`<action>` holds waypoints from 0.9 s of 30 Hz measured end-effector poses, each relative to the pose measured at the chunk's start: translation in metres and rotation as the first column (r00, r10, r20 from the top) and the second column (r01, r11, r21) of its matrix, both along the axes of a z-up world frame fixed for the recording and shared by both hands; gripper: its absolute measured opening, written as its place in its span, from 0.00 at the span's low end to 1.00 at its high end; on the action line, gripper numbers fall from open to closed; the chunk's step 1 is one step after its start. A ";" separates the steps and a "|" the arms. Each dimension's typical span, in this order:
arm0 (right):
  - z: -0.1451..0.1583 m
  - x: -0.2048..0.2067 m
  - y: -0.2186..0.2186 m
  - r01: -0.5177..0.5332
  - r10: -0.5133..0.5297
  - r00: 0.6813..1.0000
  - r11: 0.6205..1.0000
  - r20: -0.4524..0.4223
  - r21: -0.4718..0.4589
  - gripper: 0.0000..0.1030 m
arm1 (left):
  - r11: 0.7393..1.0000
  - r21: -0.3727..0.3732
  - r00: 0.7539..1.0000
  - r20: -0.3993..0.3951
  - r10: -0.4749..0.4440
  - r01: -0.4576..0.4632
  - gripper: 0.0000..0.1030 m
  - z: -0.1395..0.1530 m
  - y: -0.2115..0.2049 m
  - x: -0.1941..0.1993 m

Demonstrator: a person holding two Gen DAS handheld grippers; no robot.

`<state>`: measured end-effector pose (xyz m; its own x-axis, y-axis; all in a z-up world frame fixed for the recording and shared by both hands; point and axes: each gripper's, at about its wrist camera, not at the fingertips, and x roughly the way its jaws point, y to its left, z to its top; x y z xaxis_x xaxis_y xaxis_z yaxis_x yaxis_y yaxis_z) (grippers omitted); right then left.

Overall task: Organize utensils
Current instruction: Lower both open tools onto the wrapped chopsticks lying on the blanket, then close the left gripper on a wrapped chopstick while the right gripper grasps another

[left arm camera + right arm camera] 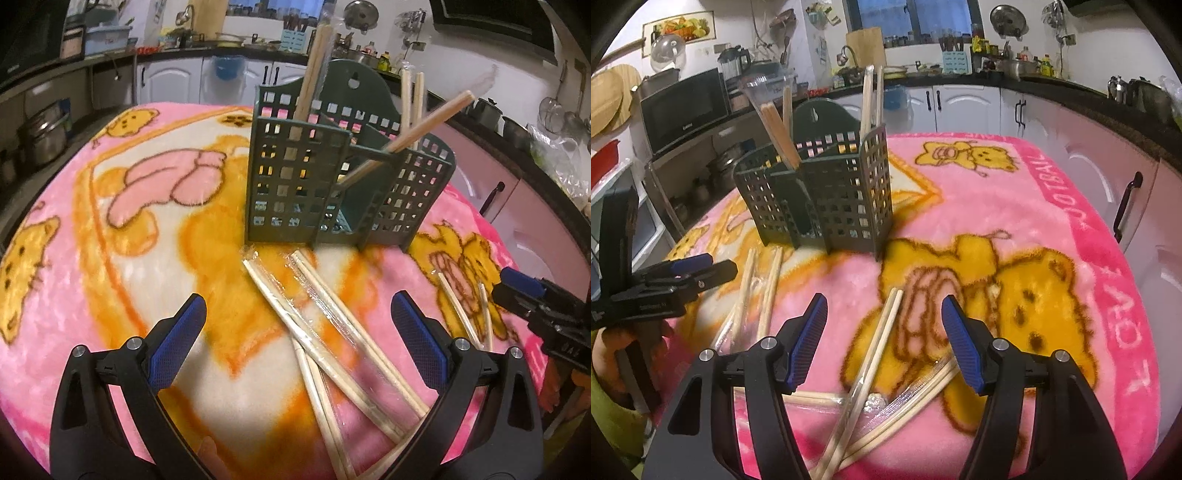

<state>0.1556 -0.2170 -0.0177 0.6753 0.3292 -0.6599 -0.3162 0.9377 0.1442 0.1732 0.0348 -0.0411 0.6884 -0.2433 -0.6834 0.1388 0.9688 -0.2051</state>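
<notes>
Both grippers are wide open and hold nothing. A wrapped chopstick pair (882,332) lies between the right gripper (884,341) jaws, long axis toward 12 o'clock. Left gripper (299,326): chopsticks (325,314) offset toward 3 o'clock. Holder (332,177) stands at 12 o'clock.

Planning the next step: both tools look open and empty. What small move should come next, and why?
Probably lower the right tool onto the wrapped chopsticks lying between its open fingers and close. Several pairs still lie loose on the blanket, while the green holder already holds some, and the left tool is open and empty too.
</notes>
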 end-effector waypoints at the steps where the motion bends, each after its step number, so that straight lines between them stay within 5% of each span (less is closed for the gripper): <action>1: -0.001 0.002 0.000 0.001 -0.001 1.000 1.000 -0.009 0.001 0.60 | 1.000 -0.007 1.000 -0.005 -0.003 0.003 0.90 -0.001 0.001 0.001; 7: -0.009 0.014 0.001 -0.010 0.009 0.998 1.000 -0.059 -0.011 0.60 | 0.999 -0.039 0.999 -0.043 -0.022 0.021 0.79 -0.006 0.004 0.009; 12: -0.014 0.028 0.009 -0.040 0.038 0.994 0.999 -0.103 -0.015 0.54 | 0.985 -0.175 0.987 -0.159 -0.033 0.004 0.63 -0.021 0.015 0.026; 15: -0.016 0.036 0.017 -0.052 0.048 0.991 0.998 -0.123 -0.036 0.50 | 0.982 -0.187 0.983 -0.182 -0.020 -0.015 0.53 -0.027 0.021 0.033; 19: -0.026 0.049 0.023 -0.051 0.041 0.983 0.997 -0.177 -0.050 0.49 | 0.973 -0.230 0.979 -0.205 -0.017 -0.031 0.51 -0.028 0.027 0.043; 27: -0.039 0.062 0.028 -0.042 0.026 0.978 0.997 -0.207 -0.071 0.21 | 0.967 -0.245 0.977 -0.212 0.011 -0.064 0.38 -0.031 0.030 0.055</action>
<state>0.2177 -0.1887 -0.0567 0.5119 0.2945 -0.8070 -0.3190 0.9374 0.1397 0.2282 0.0649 -0.0720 0.5500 -0.4007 -0.7327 0.0318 0.8868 -0.4611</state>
